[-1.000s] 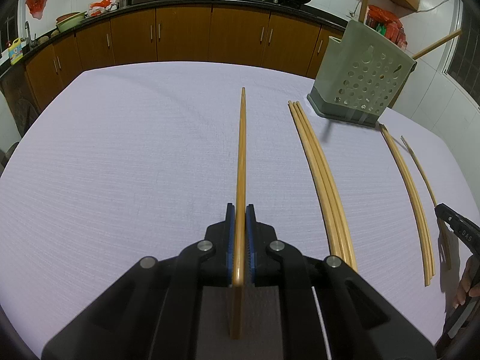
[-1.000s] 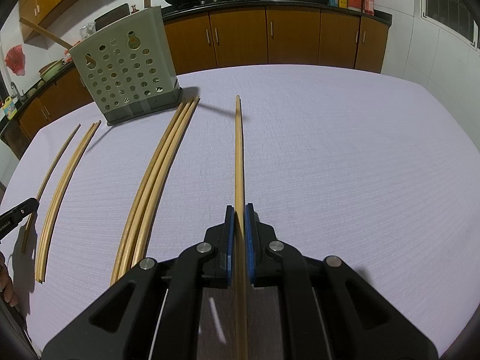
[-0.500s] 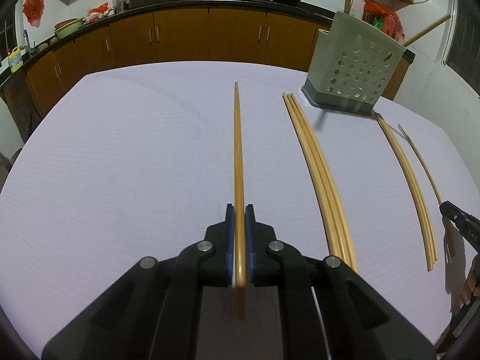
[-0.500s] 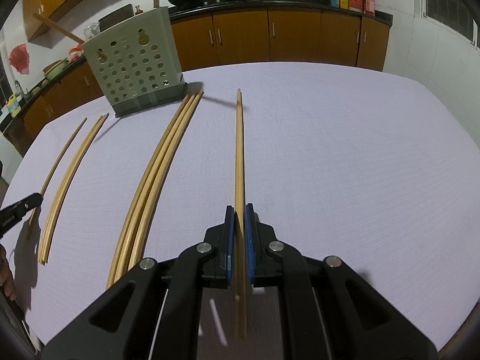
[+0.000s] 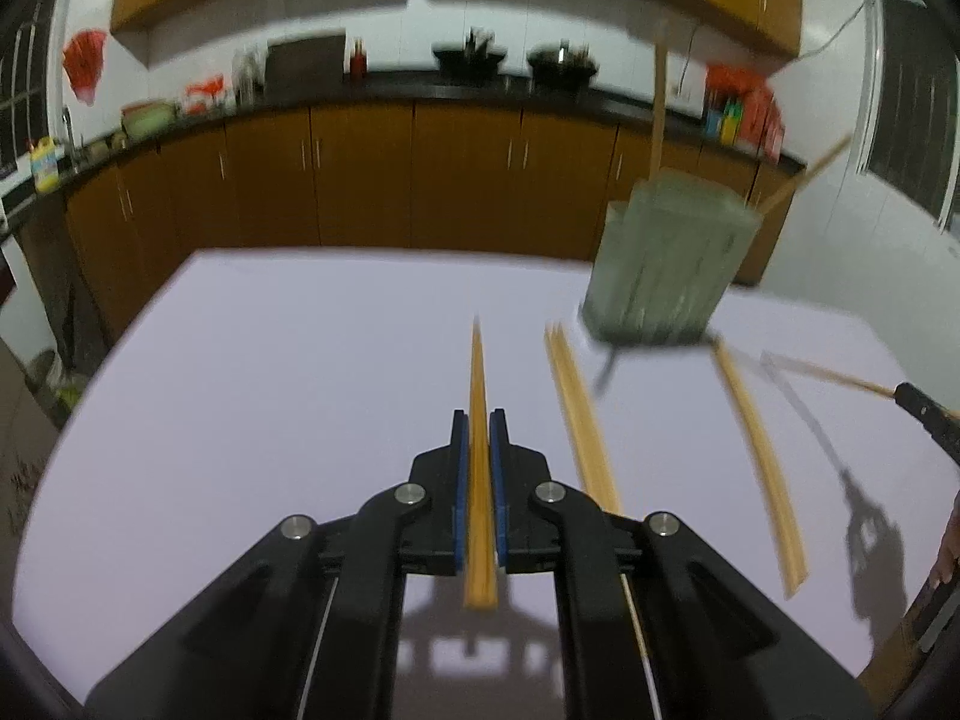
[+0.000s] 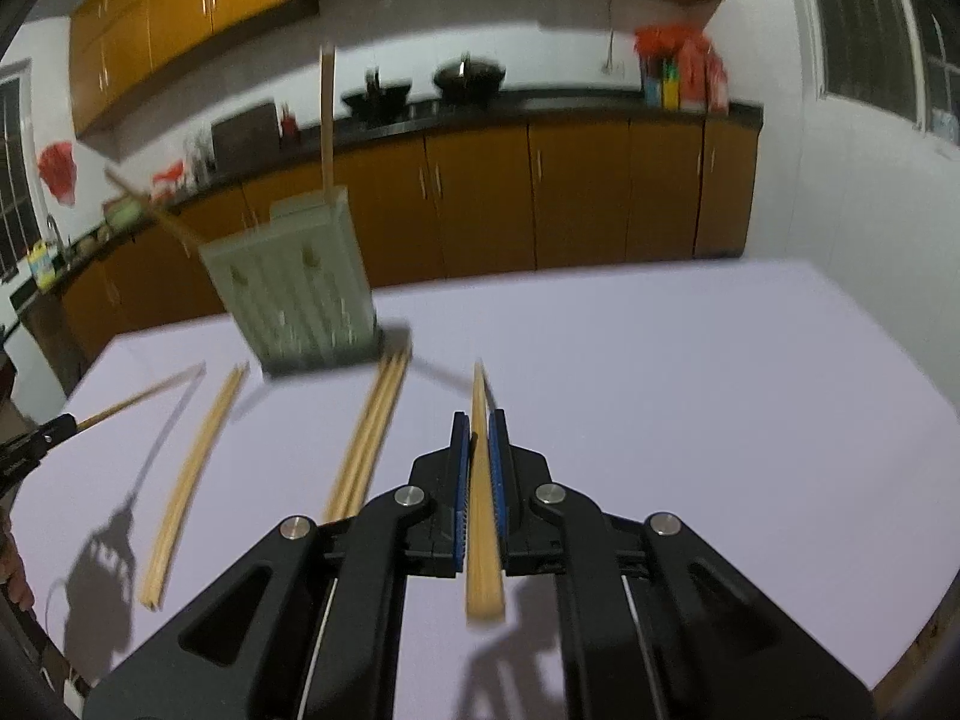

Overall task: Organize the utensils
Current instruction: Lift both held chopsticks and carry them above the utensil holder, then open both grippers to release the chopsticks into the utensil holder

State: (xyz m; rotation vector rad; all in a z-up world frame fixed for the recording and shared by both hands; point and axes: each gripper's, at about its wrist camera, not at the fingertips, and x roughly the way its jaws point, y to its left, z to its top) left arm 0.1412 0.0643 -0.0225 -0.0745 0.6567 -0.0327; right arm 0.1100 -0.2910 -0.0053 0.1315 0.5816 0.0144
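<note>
Left gripper [image 5: 478,420]: blue-padded jaws pressed onto a long pale wooden chopstick [image 5: 478,396], which runs forward between them, lifted clear of the cloth. Right gripper [image 6: 478,423]: jaws likewise clamped on a second wooden chopstick [image 6: 480,450], its rear end projecting behind the pads. Both views are motion-blurred.

The grey-green perforated plastic utensil holder [image 6: 297,294] stands upright at the far side of the table, two sticks already leaning out of its top. Judged step: carrying each held stick to that holder. To do it well, each tip should be raised above the rim, the stick tilted toward vertical and released only once the tip is inside; the two grippers ought to approach in turn, since the opening looks narrow.

Loose chopsticks lying on the cloth [image 6: 372,426] remain: a bundle just beside the holder's base and a pair further left.

Surface: pale lilac tablecloth [image 6: 690,396], flat. Room: brown wooden kitchen cabinets [image 5: 360,174], dark counter with woks, white tiled walls.
</note>
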